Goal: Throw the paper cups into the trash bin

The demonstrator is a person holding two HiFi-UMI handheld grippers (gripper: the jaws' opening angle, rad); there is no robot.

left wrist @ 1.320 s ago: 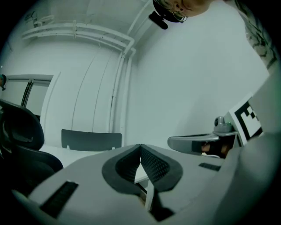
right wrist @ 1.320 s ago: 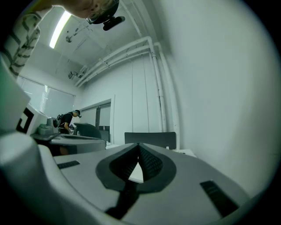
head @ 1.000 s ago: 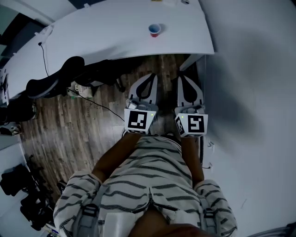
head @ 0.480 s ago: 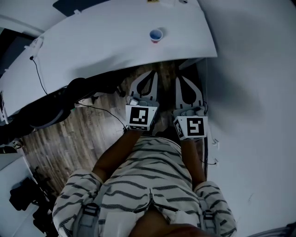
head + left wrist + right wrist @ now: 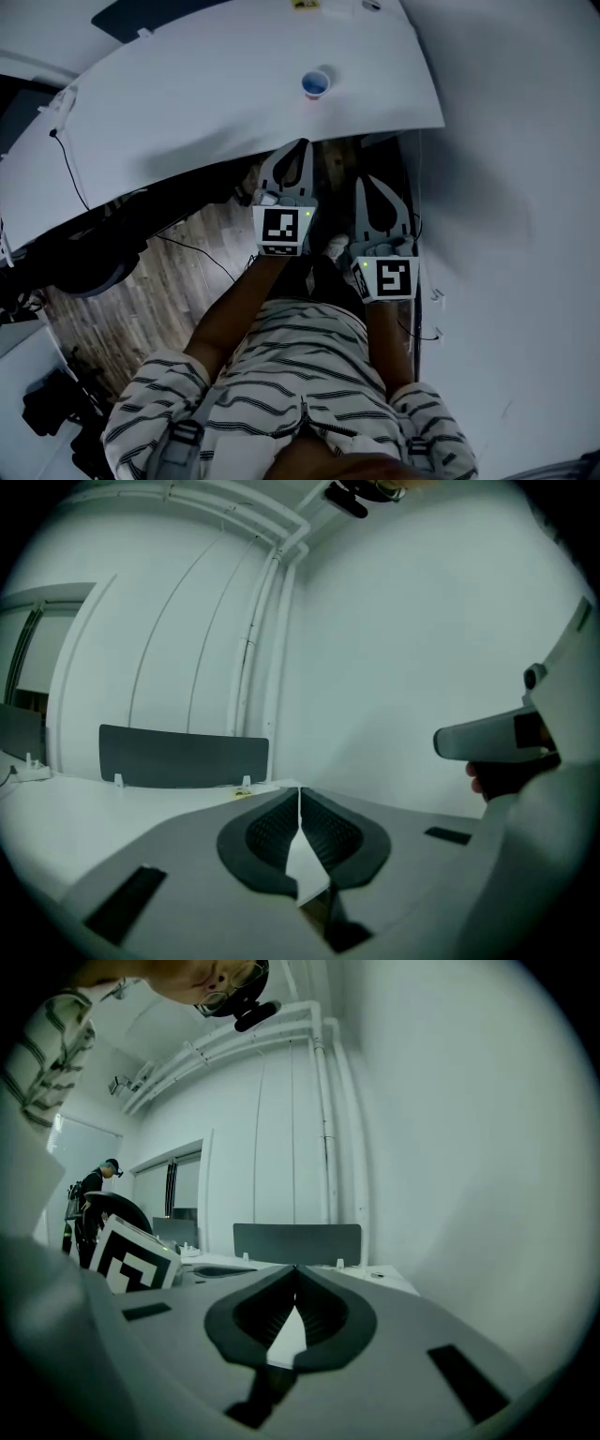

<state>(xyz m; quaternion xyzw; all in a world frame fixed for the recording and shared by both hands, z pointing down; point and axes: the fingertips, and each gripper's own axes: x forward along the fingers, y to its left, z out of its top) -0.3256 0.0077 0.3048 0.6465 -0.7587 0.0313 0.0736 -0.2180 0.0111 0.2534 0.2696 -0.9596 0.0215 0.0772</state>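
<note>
Cup (image 5: 316,83): one paper cup, upright on the white table (image 5: 187,94), blue inside, reddish outside. It stands toward the table's right end, a little back from the front edge. Nothing touches it.

Left gripper (image 5: 300,144): held out ahead of the person, tip at the table's front edge in the head view, below the cup and clear of it. In its own view the jaws are pressed together along the tips, with nothing between them. Its marker cube (image 5: 281,230) sits at the wrist end.

Right gripper (image 5: 365,180): just beside the left one, set a little farther back from the table, near the table's right corner. Jaws likewise clenched tip to tip on nothing. Second marker cube (image 5: 392,278) faces up.

Person: striped shirt (image 5: 291,375) fills the lower middle of the head view, both forearms reaching forward to the grippers.

Surroundings: wood floor (image 5: 178,272) under and in front of the table. A thin cable (image 5: 66,159) hangs over the table's left part. Pale wall (image 5: 506,141) on the right. Both gripper views show a dark panel (image 5: 183,757) standing along the table's far side, and white pipes (image 5: 253,621) running up the wall behind it.
</note>
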